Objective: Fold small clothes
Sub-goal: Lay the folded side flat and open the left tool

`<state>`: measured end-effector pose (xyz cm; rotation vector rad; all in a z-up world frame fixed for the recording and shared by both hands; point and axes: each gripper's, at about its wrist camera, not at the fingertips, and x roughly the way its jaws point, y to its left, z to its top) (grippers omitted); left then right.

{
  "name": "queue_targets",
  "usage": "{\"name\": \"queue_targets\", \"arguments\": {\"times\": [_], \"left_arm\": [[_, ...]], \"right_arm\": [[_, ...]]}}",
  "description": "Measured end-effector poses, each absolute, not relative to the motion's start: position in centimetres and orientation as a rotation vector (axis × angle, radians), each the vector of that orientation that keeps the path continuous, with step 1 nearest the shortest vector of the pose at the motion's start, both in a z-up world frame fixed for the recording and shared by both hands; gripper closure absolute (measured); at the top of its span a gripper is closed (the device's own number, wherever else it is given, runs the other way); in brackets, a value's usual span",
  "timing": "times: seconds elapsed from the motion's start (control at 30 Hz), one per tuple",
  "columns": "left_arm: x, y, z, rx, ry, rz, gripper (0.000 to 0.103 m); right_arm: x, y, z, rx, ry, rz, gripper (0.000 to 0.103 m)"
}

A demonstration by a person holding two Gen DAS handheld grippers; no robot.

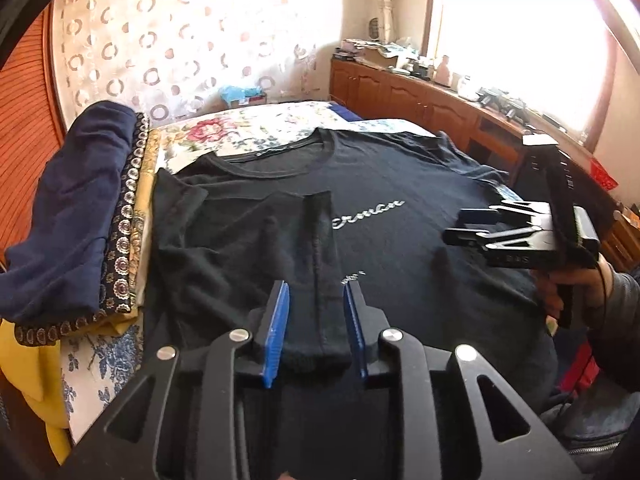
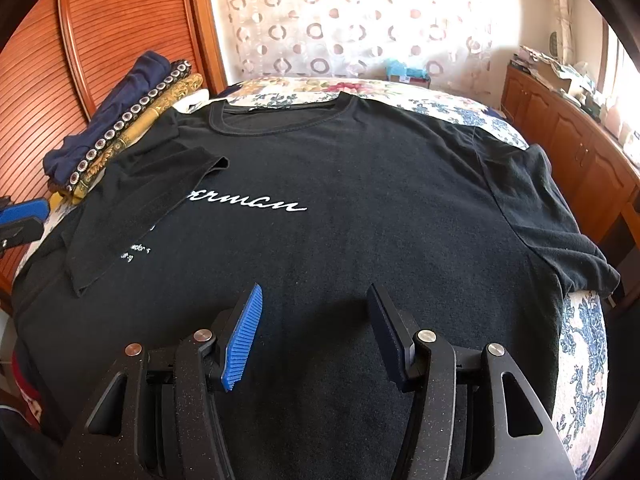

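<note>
- Black T-shirt lies front up on the floral bedspread, filling the centre of the right wrist view; round neckline sits at top centre of the frame.
- White script lettering runs across the chest; smaller white print sits below it at left, partly covered.
- 1 sleeve is folded inward over the chest at frame left, its hem edge covering the start of the script. Other sleeve lies spread flat at frame right, reaching the bed edge.
- Fabric mostly smooth, w/ light wrinkles near the right sleeve.
- Left gripper, bottom centre of the left wrist view: blue pads spread apart, either side of the folded sleeve's hem; can't tell if touching cloth.
- Right gripper, bottom centre of its view: jaws spread wide above the shirt's lower part, holding nothing.
- Stack of folded clothes sits at upper left, just beside the shirt's shoulder.
</note>
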<state>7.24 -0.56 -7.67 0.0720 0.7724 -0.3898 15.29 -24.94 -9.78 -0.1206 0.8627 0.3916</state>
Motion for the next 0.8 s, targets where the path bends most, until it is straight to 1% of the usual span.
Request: {"name": "queue_targets", "arguments": {"times": [0.43, 0.8], "left_arm": [[12.4, -0.8, -11.9, 0.059, 0.861, -0.297, 0.074], [14.4, -2.3, -12.7, 0.078, 0.886, -0.287, 0.074]], "right_arm": [[15.3, -24.7, -9.9, -0.129, 0.863, 0.389, 0.047], [14.8, -25.3, -9.4, -0.11, 0.836, 0.378, 0.048]]}}
